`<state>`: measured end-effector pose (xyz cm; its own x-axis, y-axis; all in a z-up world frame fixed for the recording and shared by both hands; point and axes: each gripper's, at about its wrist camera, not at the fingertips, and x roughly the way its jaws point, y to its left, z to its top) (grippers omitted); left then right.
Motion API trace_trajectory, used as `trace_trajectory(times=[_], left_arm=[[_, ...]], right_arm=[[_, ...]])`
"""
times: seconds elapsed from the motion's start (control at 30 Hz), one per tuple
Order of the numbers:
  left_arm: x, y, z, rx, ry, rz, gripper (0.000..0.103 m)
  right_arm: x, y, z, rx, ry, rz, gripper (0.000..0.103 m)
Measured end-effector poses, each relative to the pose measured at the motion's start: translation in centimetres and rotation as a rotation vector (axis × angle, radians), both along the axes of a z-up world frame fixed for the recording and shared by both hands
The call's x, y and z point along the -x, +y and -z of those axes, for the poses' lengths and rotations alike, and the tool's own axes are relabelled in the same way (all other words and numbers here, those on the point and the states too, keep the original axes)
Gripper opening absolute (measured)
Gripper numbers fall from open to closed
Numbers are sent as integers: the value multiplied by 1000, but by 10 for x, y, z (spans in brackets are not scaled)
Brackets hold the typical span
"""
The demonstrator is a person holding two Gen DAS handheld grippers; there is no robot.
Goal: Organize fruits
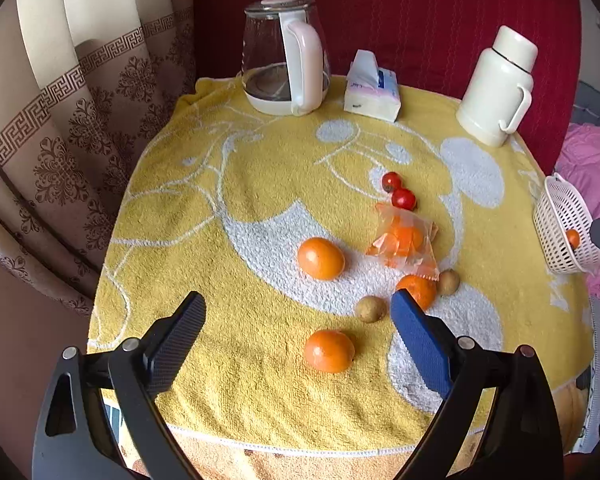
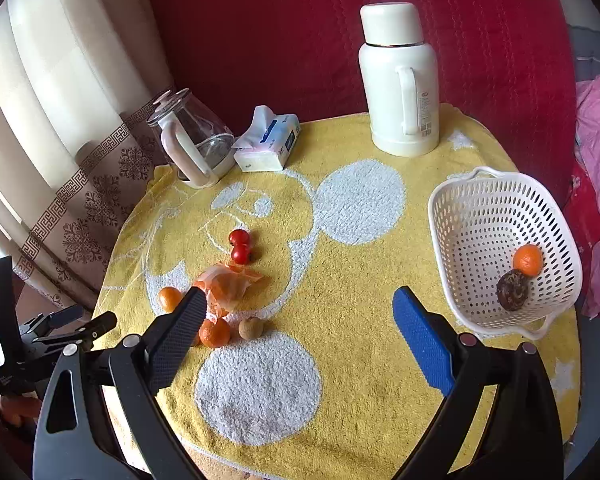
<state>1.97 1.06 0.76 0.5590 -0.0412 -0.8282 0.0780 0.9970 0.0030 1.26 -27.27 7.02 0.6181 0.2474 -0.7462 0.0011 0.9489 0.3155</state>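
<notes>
both grippers hang above the desk with fingers spread wide and nothing between them: the left gripper over the near fruits, the right gripper over a bare part of the yellow towel that covers the desk.

on the towel lie three loose oranges: one in the middle, one nearest the left gripper, and one partly behind its blue finger. two small brown round fruits lie just beside that last orange. an orange in a clear plastic wrapper lies touching it at the far side, and two cherry tomatoes touch each other just behind the wrapper.

the white perforated basket stands at the right edge of the desk and holds a small orange touching a dark wrinkled round fruit.

at the back stand a glass kettle, a tissue pack and a white thermos. the thermos has a label and the tissue pack has print, but both are too small to read.
</notes>
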Motion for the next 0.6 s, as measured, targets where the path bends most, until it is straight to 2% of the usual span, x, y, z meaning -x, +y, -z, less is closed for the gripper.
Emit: trace_trajectory(times=[0.13,0.27,0.47,0.6], left_arm=[[-1,2,20,23,43,21,91],[-2,1,37,43,89,62,84],[-3,-3,59,71,148,114,67],[-5,-8,68,70,169,145,61]], right_arm=[[-3,11,6,10,21,-12,95],[-4,21,10,14,35,-24,95],[-8,34,16,20,56,-39,95],[-10,41,19,23,66,-43,95]])
